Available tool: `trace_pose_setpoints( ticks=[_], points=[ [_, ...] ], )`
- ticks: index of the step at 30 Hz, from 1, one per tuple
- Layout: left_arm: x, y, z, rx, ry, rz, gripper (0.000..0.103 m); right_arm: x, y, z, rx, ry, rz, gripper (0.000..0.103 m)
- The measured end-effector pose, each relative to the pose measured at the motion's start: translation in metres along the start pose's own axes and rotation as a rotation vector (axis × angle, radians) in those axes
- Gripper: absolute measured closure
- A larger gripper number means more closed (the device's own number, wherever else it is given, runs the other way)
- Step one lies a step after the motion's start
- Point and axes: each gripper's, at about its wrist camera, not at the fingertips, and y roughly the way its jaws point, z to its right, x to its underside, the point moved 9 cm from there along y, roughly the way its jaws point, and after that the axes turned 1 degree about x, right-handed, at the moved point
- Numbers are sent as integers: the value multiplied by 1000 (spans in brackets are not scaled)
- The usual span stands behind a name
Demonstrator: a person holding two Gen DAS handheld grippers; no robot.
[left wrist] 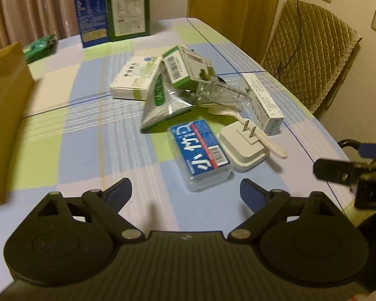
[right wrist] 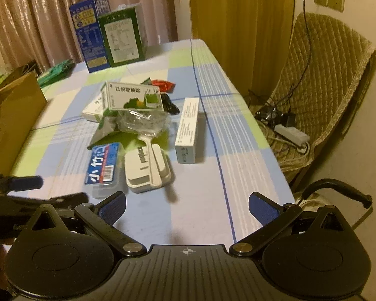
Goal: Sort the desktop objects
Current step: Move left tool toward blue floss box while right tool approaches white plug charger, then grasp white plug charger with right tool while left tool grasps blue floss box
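Observation:
A pile lies mid-table on the checked cloth. It holds a clear plastic box with a blue label, a white plug adapter with a white spoon-like stick across it, a silver-green pouch, a green-and-white carton, a flat white box, crumpled clear packaging and a long white box. My left gripper is open, and the blue-labelled box's near corner lies just ahead of its fingertips. My right gripper is open over bare cloth, with the adapter ahead to its left.
A brown cardboard box stands at the left edge. Two tall cartons and a green packet sit at the far end. A quilted chair with a power strip stands past the table's right edge.

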Motion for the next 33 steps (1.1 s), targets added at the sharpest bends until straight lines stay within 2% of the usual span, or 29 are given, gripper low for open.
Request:
trace_pose_setpoints(
  ticks=[3, 13, 15, 17, 26, 29, 31, 33],
  points=[
    [-5, 13, 5, 26, 10, 0, 27, -1, 9, 2, -11, 11, -12, 2],
    [-16, 45, 12, 49, 30, -5, 33, -10, 27, 10, -7, 32, -26, 2],
    [-14, 49, 9, 44, 30, -18, 45, -10, 29, 10, -9, 35, -30, 2],
    [-12, 47, 3, 40, 21, -21, 50, -10, 31, 8, -19, 29, -36, 2],
    [10, 22, -45, -10, 1, -37, 50, -12, 56, -31, -140, -105, -61, 2],
    [11, 19, -54, -25, -8, -30, 49, -14, 73, -40, -142, -136, -75, 2],
    [12, 19, -57, -30, -7, -24, 40, -15, 84, -43, -131, -154, -79, 2],
    [13, 20, -58, -32, -4, -17, 38, -17, 95, -46, -113, -170, -80, 2]
  ],
)
